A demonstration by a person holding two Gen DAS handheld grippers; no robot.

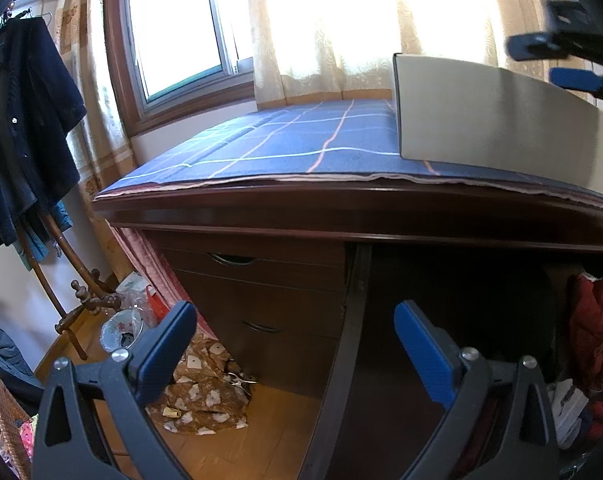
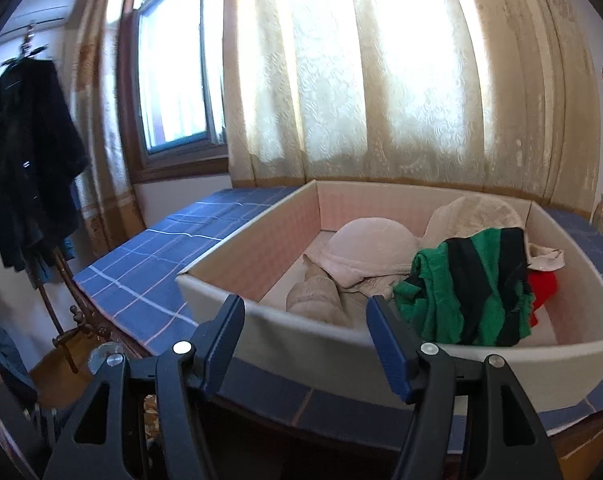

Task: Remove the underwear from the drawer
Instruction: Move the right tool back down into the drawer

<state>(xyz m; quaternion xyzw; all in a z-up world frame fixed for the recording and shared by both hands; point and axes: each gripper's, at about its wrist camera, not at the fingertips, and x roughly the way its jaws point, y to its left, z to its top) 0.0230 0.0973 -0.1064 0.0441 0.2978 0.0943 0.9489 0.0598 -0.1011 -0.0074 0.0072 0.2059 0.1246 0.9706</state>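
Here the green-and-black striped underwear [image 2: 467, 288] lies inside the shallow white drawer [image 2: 301, 344] on the blue checked desk [image 2: 141, 272]; right claw [image 2: 305, 344] and left claw [image 1: 293, 356] both gape empty.

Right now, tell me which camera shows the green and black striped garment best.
The right wrist view: the green and black striped garment lies in full sight inside the open white box, just beyond the open right gripper. The left wrist view shows only the box's outer wall; the garment is hidden there.
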